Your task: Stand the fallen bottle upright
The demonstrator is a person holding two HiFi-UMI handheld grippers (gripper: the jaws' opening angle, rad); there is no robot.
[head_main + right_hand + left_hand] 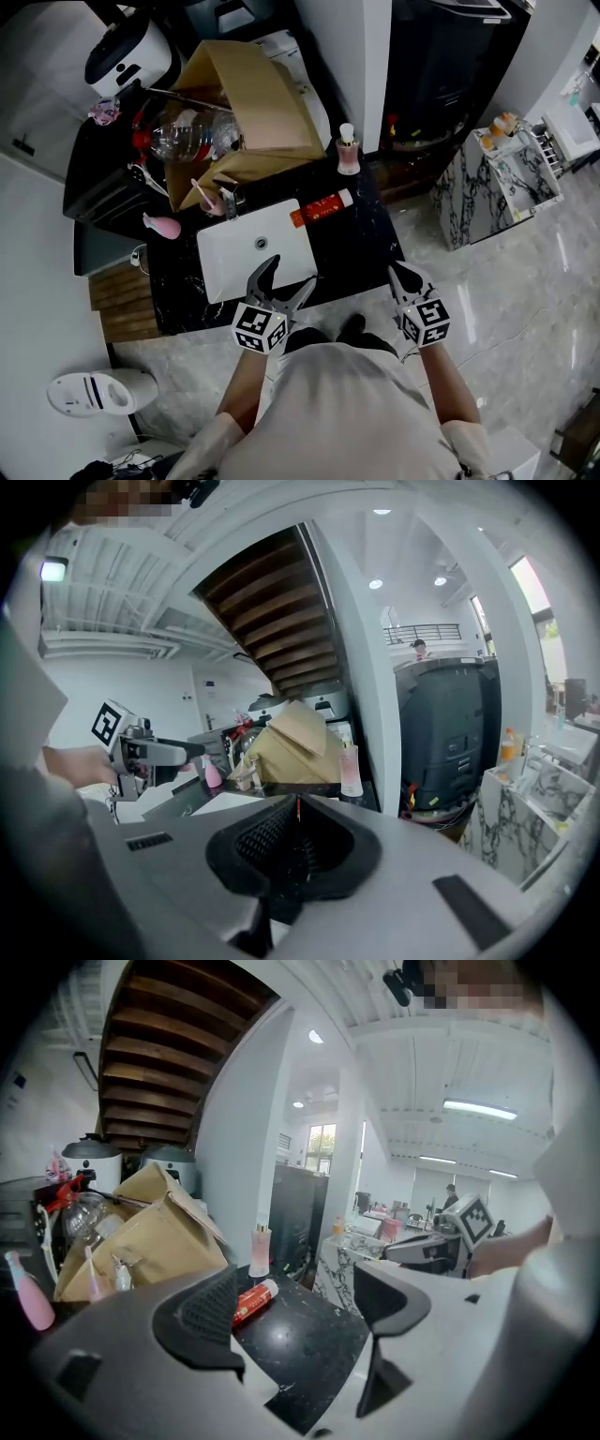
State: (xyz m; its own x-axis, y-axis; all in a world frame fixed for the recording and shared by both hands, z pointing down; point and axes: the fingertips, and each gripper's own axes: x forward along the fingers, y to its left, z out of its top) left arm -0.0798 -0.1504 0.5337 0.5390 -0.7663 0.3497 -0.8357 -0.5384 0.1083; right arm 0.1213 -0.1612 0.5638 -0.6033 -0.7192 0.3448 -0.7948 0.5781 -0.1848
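The bottle [322,208], red with a white cap, lay on its side on the black counter [367,249], just ahead of the left claw [287,276], beyond the sink [234,261]. That claw gaped, empty. The right claw [401,272] was clenched on nothing, short of the bottle.

Bright, even indoor light. Ceiling strip light [478,1107] glows upper right in left gripper view. Both gripper views fisheye-warped, corners vignetted dark. Soft glare on marble floor [539,281], right of head view.
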